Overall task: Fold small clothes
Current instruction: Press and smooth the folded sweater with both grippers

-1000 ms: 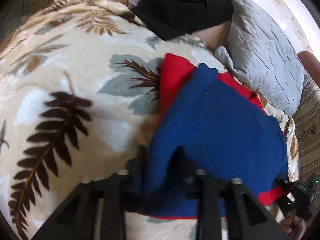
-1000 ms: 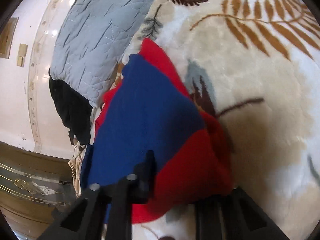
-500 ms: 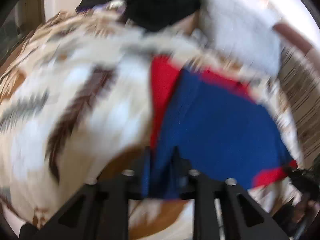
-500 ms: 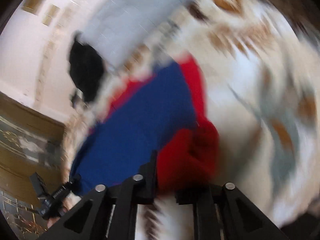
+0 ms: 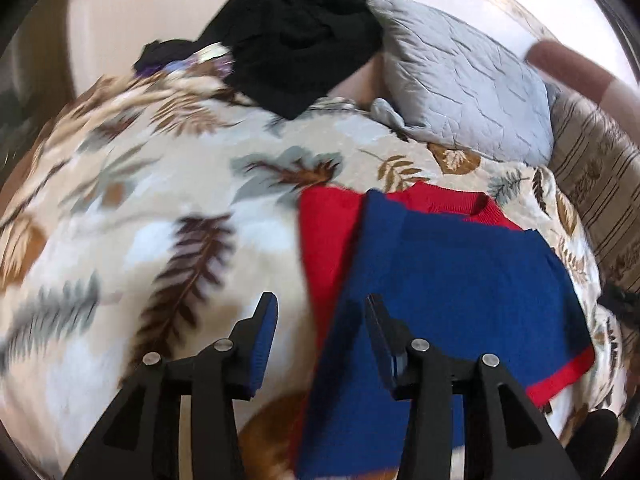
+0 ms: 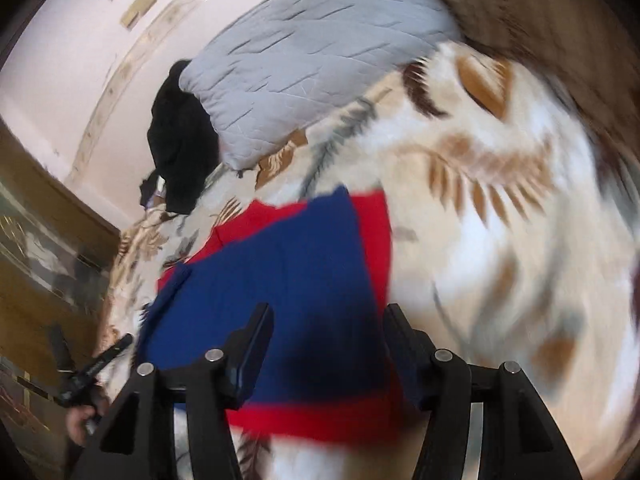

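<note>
A small blue sweater [image 5: 460, 280] with red collar, sleeves and hem lies folded flat on the leaf-print blanket [image 5: 160, 208]. My left gripper [image 5: 319, 304] hovers over its left edge. Its jaws are opening and the pads touch nothing; the cloth lies below them. In the right wrist view the same sweater [image 6: 288, 272] lies under my right gripper [image 6: 329, 314], near the red hem. Its jaws are opening too, with nothing pinched between them. A hand [image 6: 80, 420] holding the other gripper shows at the lower left of that view.
A heap of black clothes [image 5: 296, 40] and a grey quilted pillow [image 5: 460, 76] lie at the far side of the bed. A striped cushion [image 5: 592, 184] is at the right, a forearm [image 5: 568, 64] above it. Wooden furniture [image 6: 48, 240] stands beyond the bed.
Both grippers were shut on the sweater's edge. They have let go, opened and lifted away with a roll, and the sweater now lies flat on the blanket.
</note>
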`<action>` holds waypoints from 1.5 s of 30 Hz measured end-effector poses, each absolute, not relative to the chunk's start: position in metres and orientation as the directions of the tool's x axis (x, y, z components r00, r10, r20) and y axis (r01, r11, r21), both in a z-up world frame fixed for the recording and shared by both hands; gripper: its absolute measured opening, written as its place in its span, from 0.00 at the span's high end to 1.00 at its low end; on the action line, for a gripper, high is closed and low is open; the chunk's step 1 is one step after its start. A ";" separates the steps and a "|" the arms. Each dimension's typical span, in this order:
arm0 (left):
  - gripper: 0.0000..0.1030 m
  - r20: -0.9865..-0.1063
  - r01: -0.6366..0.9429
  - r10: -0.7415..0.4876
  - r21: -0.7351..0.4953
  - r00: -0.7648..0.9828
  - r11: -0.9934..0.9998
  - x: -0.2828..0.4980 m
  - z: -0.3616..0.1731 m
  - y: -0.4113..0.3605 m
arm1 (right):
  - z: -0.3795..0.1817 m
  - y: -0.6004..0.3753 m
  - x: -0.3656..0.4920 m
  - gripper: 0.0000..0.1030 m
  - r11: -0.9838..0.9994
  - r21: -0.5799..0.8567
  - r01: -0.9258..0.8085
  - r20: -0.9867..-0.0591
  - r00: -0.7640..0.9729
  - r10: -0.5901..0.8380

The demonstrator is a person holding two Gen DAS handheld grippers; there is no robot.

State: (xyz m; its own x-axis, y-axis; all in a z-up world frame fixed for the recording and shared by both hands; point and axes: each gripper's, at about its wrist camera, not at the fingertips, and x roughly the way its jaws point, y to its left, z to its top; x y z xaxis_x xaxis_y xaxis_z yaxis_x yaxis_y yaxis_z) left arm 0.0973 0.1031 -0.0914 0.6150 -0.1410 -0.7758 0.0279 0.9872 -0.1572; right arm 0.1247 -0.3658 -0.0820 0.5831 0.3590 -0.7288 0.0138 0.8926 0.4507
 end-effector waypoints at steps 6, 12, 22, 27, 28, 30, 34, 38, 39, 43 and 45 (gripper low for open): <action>0.55 -0.808 0.107 -0.098 -0.043 0.581 0.993 0.150 -0.098 0.072 | -0.103 -0.352 0.172 0.41 0.927 0.375 0.011 -0.787 0.532 0.312; 0.41 -0.805 0.210 -0.084 0.052 0.588 0.976 0.163 -0.102 0.042 | -0.113 -0.339 0.188 0.41 0.941 0.339 -0.008 -0.795 0.533 0.291; 0.90 -0.788 0.028 -0.088 -0.089 0.609 0.996 0.178 -0.103 0.093 | -0.097 -0.332 0.189 0.91 0.969 0.245 0.018 -0.797 0.573 0.191; 0.70 -0.824 -0.071 -0.075 -0.138 0.561 0.988 0.181 -0.119 0.120 | -0.133 -0.341 0.195 0.84 0.946 0.319 0.051 -0.820 0.516 0.249; 0.70 -0.810 -0.073 -0.051 -0.115 0.584 0.991 0.174 -0.112 0.120 | -0.130 -0.342 0.191 0.71 0.945 0.321 0.056 -0.810 0.534 0.243; 0.71 -0.783 -0.069 -0.017 -0.076 0.622 0.995 0.158 -0.096 0.119 | -0.118 -0.345 0.180 0.37 0.942 0.328 0.077 -0.785 0.576 0.227; 0.69 -0.742 -0.018 -0.090 -0.137 0.664 0.990 0.123 -0.074 0.109 | -0.084 -0.344 0.151 0.34 0.903 0.428 0.043 -0.702 0.645 0.303; 0.52 -0.725 0.047 -0.154 -0.166 0.671 0.985 0.094 -0.072 0.085 | -0.086 -0.325 0.131 0.33 0.817 0.573 -0.070 -0.636 0.591 0.496; 0.45 -0.738 0.053 -0.160 -0.166 0.655 0.985 0.090 -0.080 0.079 | -0.101 -0.323 0.132 0.32 0.799 0.598 -0.068 -0.646 0.550 0.530; 0.44 -0.833 0.004 -0.088 -0.103 0.546 0.995 0.086 -0.115 0.075 | -0.131 -0.345 0.122 0.38 0.790 0.606 0.096 -0.705 0.524 0.478; 0.44 -0.814 -0.008 -0.085 -0.110 0.575 0.994 0.073 -0.111 0.081 | -0.109 -0.341 0.106 0.35 0.819 0.571 0.061 -0.696 0.564 0.443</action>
